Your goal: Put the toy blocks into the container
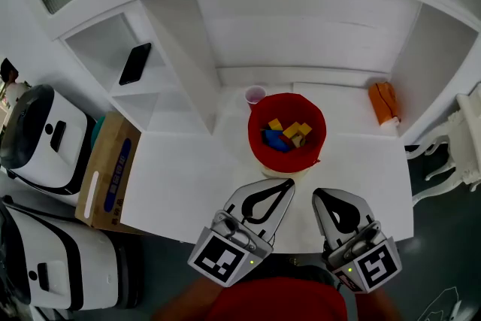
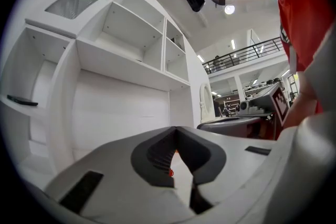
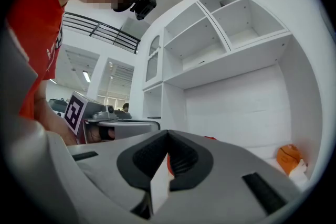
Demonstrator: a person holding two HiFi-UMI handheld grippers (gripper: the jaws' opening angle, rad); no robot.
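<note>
A red container stands on the white tabletop near its middle. Inside it lie several toy blocks, yellow and blue among them. Both grippers sit at the table's front edge, just short of the container, and point toward it. My left gripper is shut with nothing between its jaws; in the left gripper view the left gripper shows its tips meeting. My right gripper is also shut and empty, and in its own view the right gripper has its tips together. No loose block shows on the table.
A small pink cup stands behind the container. An orange object lies at the back right. White shelving with a black phone rises at the left. A cardboard box and white machines stand beside the table.
</note>
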